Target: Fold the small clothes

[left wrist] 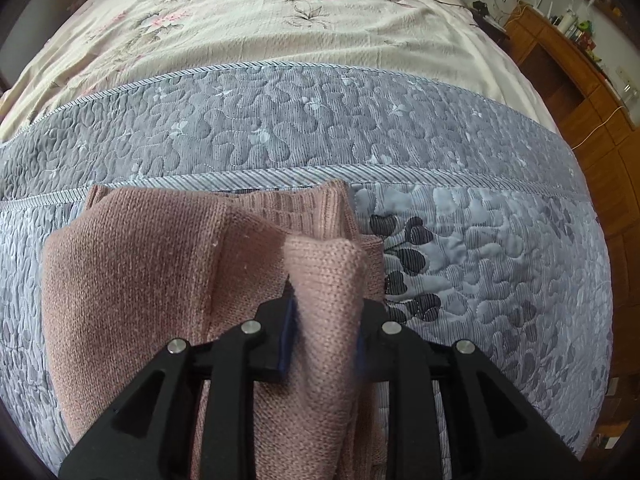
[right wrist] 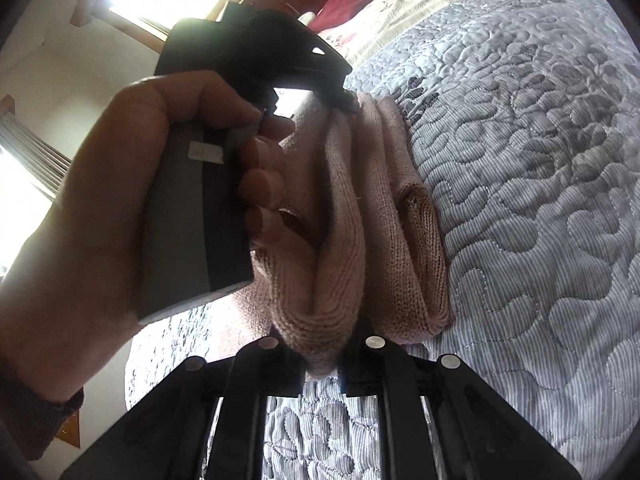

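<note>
The left gripper (left wrist: pixel 326 336) has its jaws clamped on a raised fold of the pink knitted sweater (left wrist: pixel 160 280), and the right gripper (right wrist: pixel 322 364) has its jaws pinched on another bunched edge (right wrist: pixel 320 320). The sweater is dusty pink, ribbed at its hem, lying partly folded on the grey quilted bedspread (left wrist: pixel 480 264) of the bed

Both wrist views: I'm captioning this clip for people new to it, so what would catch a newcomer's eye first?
The pink knitted garment, bunched on the grey quilted bedspread, with a fold of it clamped in the left tool. In the right wrist view, a hand gripping the left tool's handle fills the left side, while the right tool pinches another fold. Farther up lies a floral sheet.
</note>
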Demonstrator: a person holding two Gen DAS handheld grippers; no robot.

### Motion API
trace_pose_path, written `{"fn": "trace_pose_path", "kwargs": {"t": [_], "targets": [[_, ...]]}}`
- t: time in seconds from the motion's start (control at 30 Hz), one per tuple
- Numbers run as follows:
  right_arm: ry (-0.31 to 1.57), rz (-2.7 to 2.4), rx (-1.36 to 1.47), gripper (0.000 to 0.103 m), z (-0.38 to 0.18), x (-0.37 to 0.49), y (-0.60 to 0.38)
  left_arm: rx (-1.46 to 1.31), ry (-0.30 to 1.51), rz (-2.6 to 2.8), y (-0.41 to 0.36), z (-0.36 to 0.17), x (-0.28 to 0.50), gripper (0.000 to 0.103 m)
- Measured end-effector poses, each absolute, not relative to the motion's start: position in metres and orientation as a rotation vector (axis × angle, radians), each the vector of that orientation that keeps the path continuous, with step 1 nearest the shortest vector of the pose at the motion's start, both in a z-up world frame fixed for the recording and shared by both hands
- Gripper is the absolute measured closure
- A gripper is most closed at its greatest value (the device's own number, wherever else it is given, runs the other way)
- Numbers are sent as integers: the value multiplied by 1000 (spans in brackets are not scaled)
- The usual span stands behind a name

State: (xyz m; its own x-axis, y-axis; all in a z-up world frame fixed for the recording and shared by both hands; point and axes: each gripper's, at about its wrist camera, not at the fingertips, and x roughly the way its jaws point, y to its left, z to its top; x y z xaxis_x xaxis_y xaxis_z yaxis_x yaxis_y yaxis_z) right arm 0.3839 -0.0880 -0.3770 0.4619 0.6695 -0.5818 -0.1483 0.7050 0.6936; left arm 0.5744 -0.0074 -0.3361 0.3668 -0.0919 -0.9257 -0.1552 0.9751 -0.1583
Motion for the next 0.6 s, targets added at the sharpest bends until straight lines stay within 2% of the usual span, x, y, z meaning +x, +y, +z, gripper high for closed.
{"fn": "trace_pose_path", "kwargs": {"t": [0.13,0.17,0.2,0.23,0.27,0.3,0.33,0.37,0.4,0.47,0.6], "targets": [[995,582,673,92,-384,386,-95,-273,1187,-4,-8,-338,575,71],[1004,599,698,91,-385,388,-97,-322,1186,-40,-4,-337,576,58],[1015,623,733,86,-386,390,-100,-382,1188,-87,0,-335,578,49],[1032,640,771,83,-388,392,-103,-435,1183,-129,5,-331,578,47],[1046,655,800,70,-388,394,-107,-491,1175,-181,11,-325,580,46],[1049,677,817,51,-386,397,-110,-549,1164,-237,17,-318,581,45],[1046,704,829,43,-382,399,-114,-593,1145,-278,25,-308,581,44],[1049,735,838,27,-377,403,-117,-615,1124,-307,31,-297,581,44],[1065,775,845,16,-374,408,-118,-621,1101,-331,40,-285,579,43],[1132,835,874,8,-374,422,-119,-595,1063,-375,53,-260,573,42],[1219,893,925,7,-379,458,-116,-483,1026,-428,81,-229,542,40]]}}
